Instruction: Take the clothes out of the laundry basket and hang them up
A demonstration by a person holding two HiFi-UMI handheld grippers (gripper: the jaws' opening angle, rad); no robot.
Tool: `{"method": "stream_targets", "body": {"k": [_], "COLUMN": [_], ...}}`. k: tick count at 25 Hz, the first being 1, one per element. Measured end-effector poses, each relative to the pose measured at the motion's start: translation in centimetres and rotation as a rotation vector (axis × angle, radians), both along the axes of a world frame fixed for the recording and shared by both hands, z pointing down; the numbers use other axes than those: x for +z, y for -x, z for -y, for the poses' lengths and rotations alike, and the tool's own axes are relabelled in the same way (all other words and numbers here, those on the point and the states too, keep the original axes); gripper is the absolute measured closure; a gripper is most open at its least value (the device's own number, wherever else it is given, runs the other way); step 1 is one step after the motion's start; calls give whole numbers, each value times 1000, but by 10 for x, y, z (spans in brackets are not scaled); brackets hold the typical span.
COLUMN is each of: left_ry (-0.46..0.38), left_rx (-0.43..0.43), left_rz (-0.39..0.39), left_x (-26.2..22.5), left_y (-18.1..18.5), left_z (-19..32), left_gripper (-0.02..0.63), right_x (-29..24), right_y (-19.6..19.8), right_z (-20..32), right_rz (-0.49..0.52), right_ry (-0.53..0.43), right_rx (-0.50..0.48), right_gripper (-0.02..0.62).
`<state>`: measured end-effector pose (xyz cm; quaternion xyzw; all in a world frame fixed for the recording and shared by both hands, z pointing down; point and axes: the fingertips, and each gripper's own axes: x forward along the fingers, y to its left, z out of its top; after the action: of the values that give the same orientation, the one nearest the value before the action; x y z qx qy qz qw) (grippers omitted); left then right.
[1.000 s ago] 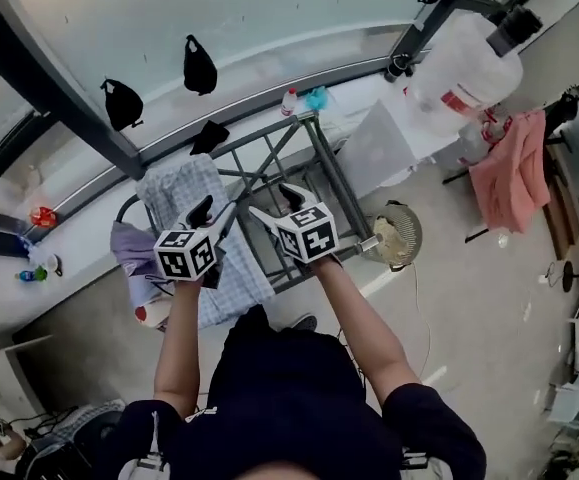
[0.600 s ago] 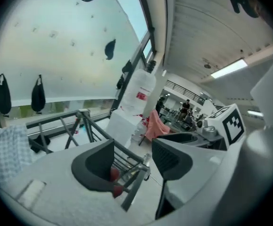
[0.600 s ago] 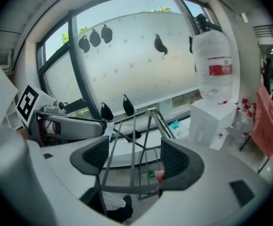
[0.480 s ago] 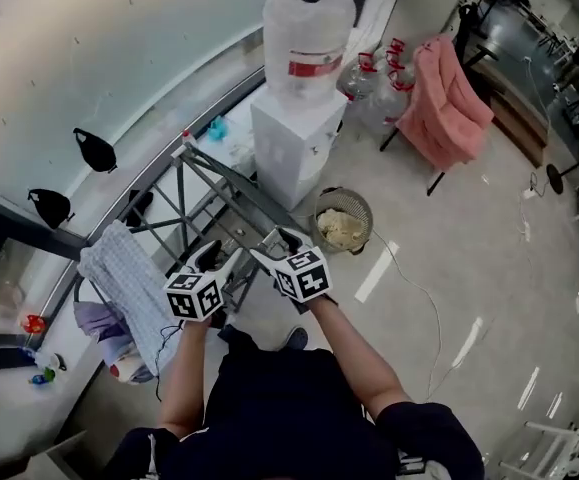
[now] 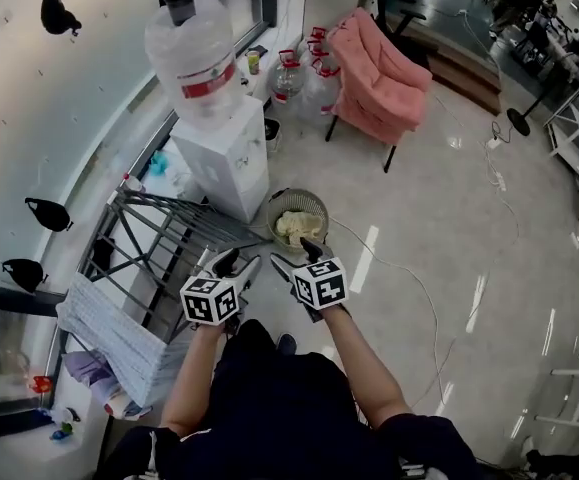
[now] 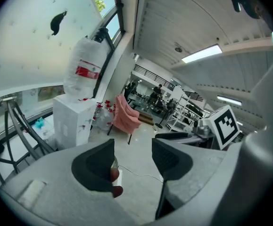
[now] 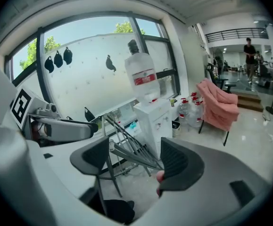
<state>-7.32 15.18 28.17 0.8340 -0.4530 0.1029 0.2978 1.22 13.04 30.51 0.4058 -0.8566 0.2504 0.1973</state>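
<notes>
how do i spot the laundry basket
Find the white water dispenser with the big upturned bottle on top. On the floor at its foot, beside the metal drying rack, sits the laundry basket: the only round container, holding cream cloth.

You've got both tongs out in front, side by side & near each other: left tongs (image 5: 239, 264) and right tongs (image 5: 295, 255), jaws spread on each. Just past the tips sits the laundry basket (image 5: 315, 202) on the floor (image 5: 439, 198), w/ pale clothes (image 5: 294, 228) bunched inside. Right beside it is the white water dispenser (image 5: 231, 163), w/ a big bottle (image 5: 191, 53) on top. The drying rack (image 5: 154, 243) is at your left, a checked cloth (image 5: 109, 323) draped over its near end. Further off there's a pink chair (image 5: 379, 78) w/ spare bottles (image 5: 297, 68) just beside it.
</notes>
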Motion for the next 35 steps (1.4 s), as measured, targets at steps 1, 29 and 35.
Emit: {"method": "stream_targets", "body": {"k": [1,29,35], "left_ry": [-2,226,298], "left_rx": [17,146,159], "left_rz": [2,-15,50], "left_x": [-2,132,191], "left_y": [-10,-95,-111], "left_z": [4,212,247], "left_gripper": [354,354,354], "right_x": [1,134,178], "right_y": [-12,-122,-145], "right_z": [2,169,203], "right_rz": [0,-143,-202], "right_ry": [4,231,247], "right_rx": [22,84,60], "right_gripper": [255,255,256]}}
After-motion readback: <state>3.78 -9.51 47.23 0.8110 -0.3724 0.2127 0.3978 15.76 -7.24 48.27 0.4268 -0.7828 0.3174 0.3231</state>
